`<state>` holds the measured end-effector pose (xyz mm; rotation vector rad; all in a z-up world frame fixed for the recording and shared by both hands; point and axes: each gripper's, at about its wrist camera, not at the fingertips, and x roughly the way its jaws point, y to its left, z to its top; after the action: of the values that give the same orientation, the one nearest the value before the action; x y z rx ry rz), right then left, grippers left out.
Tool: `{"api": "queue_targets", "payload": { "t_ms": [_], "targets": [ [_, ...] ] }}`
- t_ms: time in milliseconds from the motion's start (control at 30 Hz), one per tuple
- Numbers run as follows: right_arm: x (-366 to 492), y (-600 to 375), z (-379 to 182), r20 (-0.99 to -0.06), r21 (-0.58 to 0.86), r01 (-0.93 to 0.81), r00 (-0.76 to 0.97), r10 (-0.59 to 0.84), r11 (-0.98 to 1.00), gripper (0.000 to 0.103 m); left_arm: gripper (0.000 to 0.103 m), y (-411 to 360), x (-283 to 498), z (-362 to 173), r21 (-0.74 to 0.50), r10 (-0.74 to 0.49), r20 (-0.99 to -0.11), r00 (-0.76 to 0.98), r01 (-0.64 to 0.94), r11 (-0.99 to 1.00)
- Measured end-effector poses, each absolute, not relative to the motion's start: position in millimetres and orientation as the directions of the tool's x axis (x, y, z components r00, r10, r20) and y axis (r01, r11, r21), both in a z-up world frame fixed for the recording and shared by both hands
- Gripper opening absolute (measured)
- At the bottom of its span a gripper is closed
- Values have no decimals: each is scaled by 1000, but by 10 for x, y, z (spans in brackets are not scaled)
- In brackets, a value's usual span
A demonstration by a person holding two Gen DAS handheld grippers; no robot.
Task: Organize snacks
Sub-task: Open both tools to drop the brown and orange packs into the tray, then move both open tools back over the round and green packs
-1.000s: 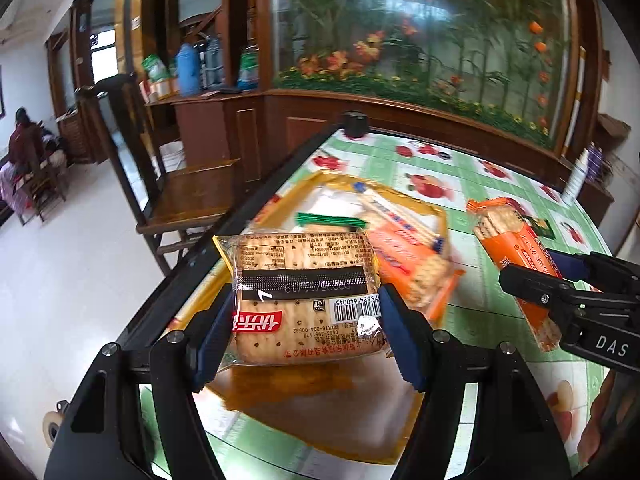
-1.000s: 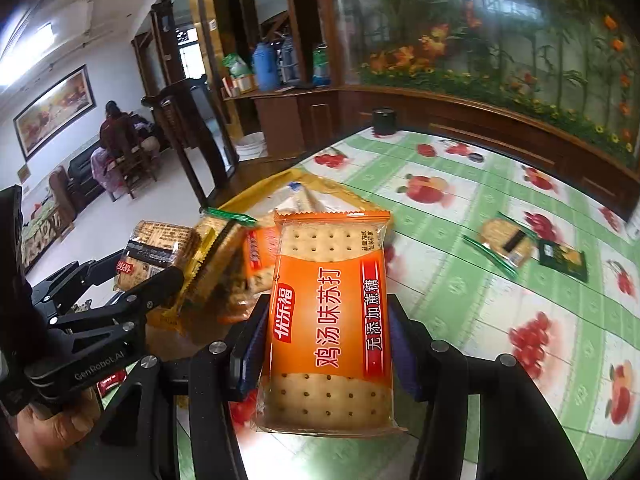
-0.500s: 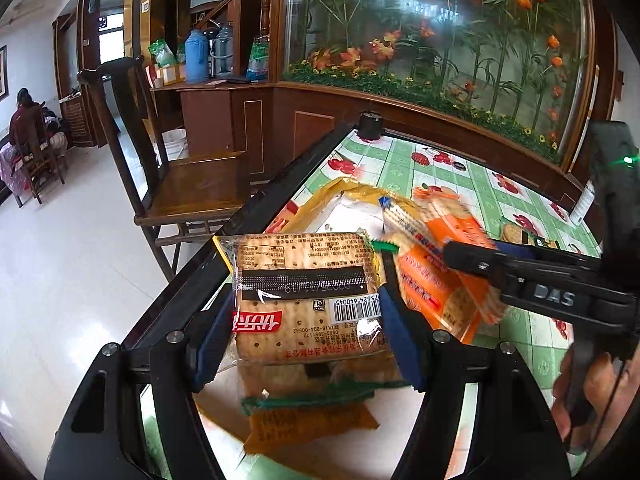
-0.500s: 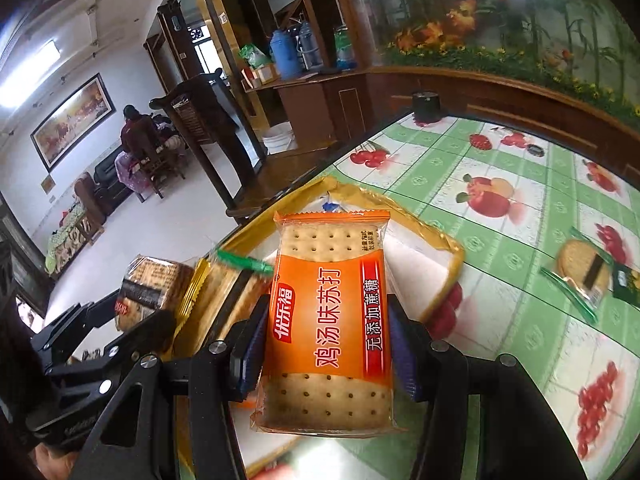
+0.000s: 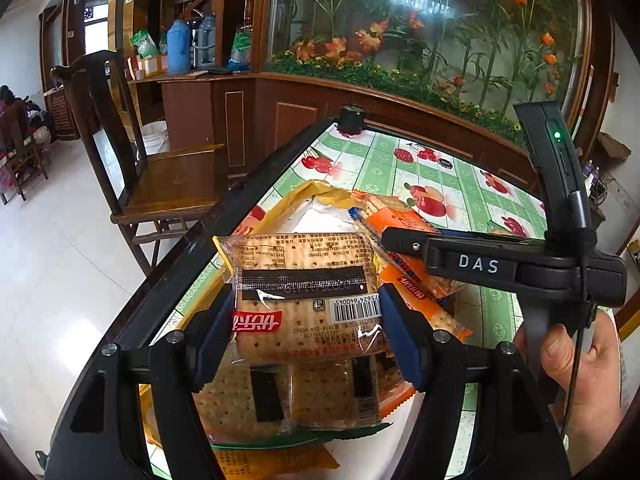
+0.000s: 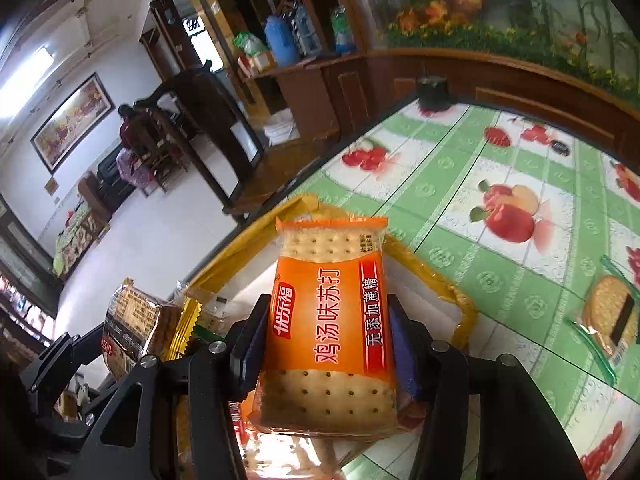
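- left gripper (image 5: 306, 334) pinches a clear-wrapped square cracker pack (image 5: 304, 296) above the yellow-rimmed tray (image 5: 320, 194)
- right gripper (image 6: 326, 344) jaws just eased wider, orange soda-cracker pack (image 6: 330, 320) between the blue pads over the tray, still touching

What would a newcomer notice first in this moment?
Two cracker packets fill the views: an orange packet between the right gripper fingers, a clear packet between the left gripper fingers. Both hang over a yellow tray of snacks on the fruit-print tablecloth.
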<state>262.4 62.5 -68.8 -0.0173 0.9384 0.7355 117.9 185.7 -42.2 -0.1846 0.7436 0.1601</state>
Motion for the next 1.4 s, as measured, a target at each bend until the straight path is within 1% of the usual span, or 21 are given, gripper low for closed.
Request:
{"api": "queue_targets", "payload": {
  "t_ms": [67,100,167,267,433,600,800,867,1033,1100,1300,1400],
  "targets": [
    [2645,633,-731,-738,291,-583,368,565,759,59,72,1862,1205,-412,-120,76,-688,722,-216,969],
    [2647,631,-747,-738,293,-580,369,565,760,61,75,1874,1216,-422,-126,72,-696,715,-220,967],
    [2651,624,-772,-737,296,-571,374,564,766,73,77,1877,1233,-424,-128,71,-702,709,-223,966],
    [2624,605,-767,-730,287,-564,394,558,774,80,81,1850,1232,-412,-109,87,-707,702,-229,967],
    [2593,509,-706,-706,298,-547,425,567,782,80,81,1844,1194,-369,-107,93,-703,705,-234,966],
    [2484,361,-599,-675,318,-538,450,585,780,81,82,1811,1128,-269,-97,114,-678,726,-241,966],
    [2343,190,-509,-659,320,-530,471,587,785,81,82,1706,1072,-166,-52,160,-653,741,-254,966],
    [2292,107,-470,-647,325,-524,483,590,787,85,82,1669,1055,-126,-45,168,-643,747,-255,966],
    [2177,-135,-377,-625,328,-510,514,588,795,87,82,1538,1024,-11,-44,161,-617,770,-238,970],
    [2154,-259,-369,-622,331,-496,525,581,803,88,84,1463,1029,15,-43,152,-613,775,-225,973],
    [2076,-807,-402,-621,334,-416,578,530,846,88,84,1153,1061,53,-31,113,-605,788,-165,986],
    [2036,-1071,-424,-627,324,-378,601,496,868,90,84,985,1105,36,-31,84,-611,788,-130,991]
  ]
}}
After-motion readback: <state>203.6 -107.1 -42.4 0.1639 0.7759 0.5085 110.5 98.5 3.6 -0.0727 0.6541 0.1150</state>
